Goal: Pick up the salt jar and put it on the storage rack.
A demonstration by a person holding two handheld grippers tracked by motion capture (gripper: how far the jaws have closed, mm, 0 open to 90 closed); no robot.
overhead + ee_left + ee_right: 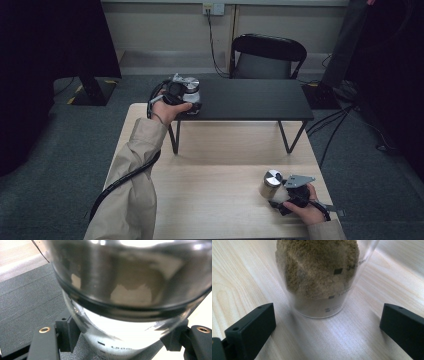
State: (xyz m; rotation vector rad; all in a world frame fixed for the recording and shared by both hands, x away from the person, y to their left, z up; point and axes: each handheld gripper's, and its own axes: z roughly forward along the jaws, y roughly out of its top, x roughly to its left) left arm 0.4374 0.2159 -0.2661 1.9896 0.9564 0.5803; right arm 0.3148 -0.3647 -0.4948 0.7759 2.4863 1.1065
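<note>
Two jars: left gripper [186, 100] jaws clamped on a blurred, cropped clear jar [125, 315], right gripper [327, 322] jaws apart around a sand-filled jar [322, 277].

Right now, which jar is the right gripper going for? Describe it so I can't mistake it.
Start at the light wooden table, near its right front corner. The sand-filled jar stands there between the right gripper's open jaws; the other jar, on the black shelf, looks empty.
</note>
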